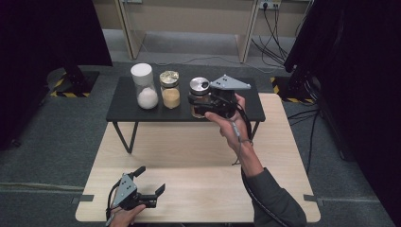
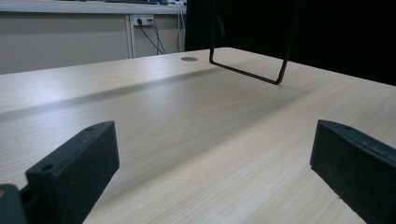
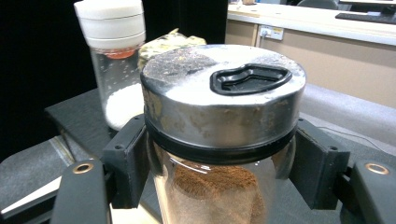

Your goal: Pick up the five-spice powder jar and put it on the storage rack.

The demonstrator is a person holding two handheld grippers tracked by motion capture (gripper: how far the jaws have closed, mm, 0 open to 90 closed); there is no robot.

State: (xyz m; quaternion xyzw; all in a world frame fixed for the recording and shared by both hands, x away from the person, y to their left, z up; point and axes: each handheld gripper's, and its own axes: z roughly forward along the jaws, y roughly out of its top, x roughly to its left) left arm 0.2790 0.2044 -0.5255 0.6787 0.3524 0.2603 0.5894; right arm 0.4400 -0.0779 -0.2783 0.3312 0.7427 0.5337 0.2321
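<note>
Spice jar [image 1: 199,97] with steel lid sits at the right end of the black shelf riser [image 1: 124,105], clamped in the right gripper [image 1: 201,105]. Jaws clenched on the glass just under the lid rim, one pad each side. The right gripper view gives the detail: brown powder [image 3: 212,186] inside, black flip tab [image 3: 250,78] on the lid, lid scuffed.

Next on the riser, to the left: jar of yellow-tan powder [image 1: 170,90], then white-capped jar of white grains [image 1: 144,86] at the far left. In the right gripper view the middle jar [image 3: 170,42] is mostly hidden behind the steel lid; the white-capped one stands clear.

The riser stands on wire legs at the back of the pale wood counter [image 1: 198,189]. Grey carpet around, dark curtains both sides, cables and wall sockets behind.

Left gripper [image 1: 151,182] rests low at the near left corner of the counter, jaws released, nothing between them. Its own view looks along bare wood grain to one wire leg [image 2: 247,72] of the riser and a round grommet hole [image 2: 189,59]; the riser top is cut off there.

Person's left hand is cut off at the frame bottom in the high view.
</note>
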